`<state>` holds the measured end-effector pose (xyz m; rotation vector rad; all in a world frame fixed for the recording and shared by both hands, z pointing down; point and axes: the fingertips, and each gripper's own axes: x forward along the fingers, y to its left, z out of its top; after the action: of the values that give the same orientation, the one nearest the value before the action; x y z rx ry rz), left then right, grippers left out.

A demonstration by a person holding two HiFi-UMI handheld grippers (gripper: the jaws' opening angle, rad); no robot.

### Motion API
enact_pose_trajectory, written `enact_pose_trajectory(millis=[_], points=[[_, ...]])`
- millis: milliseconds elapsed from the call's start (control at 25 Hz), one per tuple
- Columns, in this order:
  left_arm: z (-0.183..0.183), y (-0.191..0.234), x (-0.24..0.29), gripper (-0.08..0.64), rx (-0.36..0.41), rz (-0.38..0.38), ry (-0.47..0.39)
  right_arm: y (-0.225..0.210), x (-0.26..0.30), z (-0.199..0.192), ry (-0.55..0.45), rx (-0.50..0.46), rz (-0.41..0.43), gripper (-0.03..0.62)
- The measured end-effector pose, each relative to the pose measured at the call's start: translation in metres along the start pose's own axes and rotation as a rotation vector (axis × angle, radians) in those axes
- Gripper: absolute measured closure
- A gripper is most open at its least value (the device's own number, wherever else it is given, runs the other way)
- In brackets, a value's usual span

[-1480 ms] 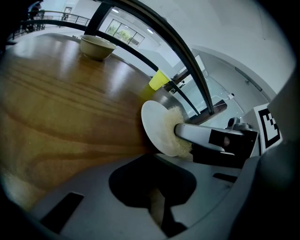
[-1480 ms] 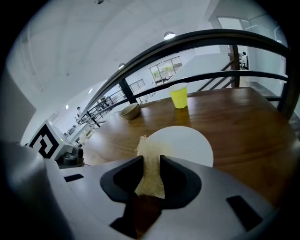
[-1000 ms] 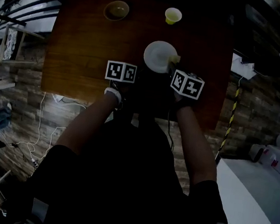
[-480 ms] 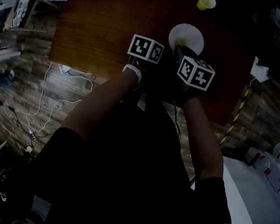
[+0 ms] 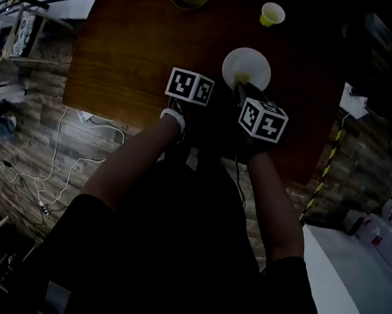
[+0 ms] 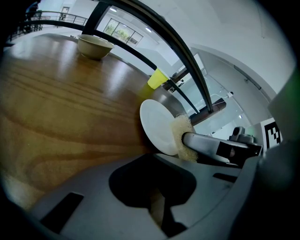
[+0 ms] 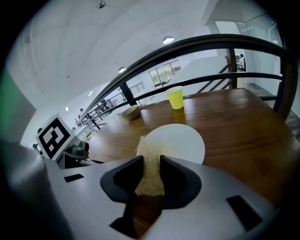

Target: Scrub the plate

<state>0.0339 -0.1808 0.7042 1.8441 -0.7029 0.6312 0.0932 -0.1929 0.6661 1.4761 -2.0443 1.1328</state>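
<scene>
Now mid-scrub on the plate [image 7: 183, 140]
My right gripper [image 7: 151, 165], pinching the sponge [image 7: 148, 152], has slid to its near edge on the table [image 5: 123, 53]; my left gripper [image 6: 160, 199] sits pressed together, empty, beside it

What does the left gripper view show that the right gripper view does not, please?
Only the left gripper view: the left gripper shut on nothing, and the right gripper from the side, sponge at the plate edge. Only the right gripper view: the sponge clamped between the right fingers, and the left gripper's marker cube. Both: plate, sponge, yellow cup, bowl, wooden table.
</scene>
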Motion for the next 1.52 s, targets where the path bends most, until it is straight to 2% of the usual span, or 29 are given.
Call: enact_pose_trajectory(millis=[800,1240,1520], points=[[0.005,-0.005,0.005,0.538,-0.004,-0.001,0.001,-0.064,-0.029,0.011,-0.04,0.087,-0.1,0.472],[0.004,-0.002,0.005,0.538,-0.008,-0.005,0.003,-0.084,-0.035,0.014,-0.045,0.119,-0.165,0.472],[0.005,0.001,-0.001,0.538,-0.002,-0.007,0.0,-0.076,-0.041,0.021,-0.072,0.125,-0.17,0.472]])
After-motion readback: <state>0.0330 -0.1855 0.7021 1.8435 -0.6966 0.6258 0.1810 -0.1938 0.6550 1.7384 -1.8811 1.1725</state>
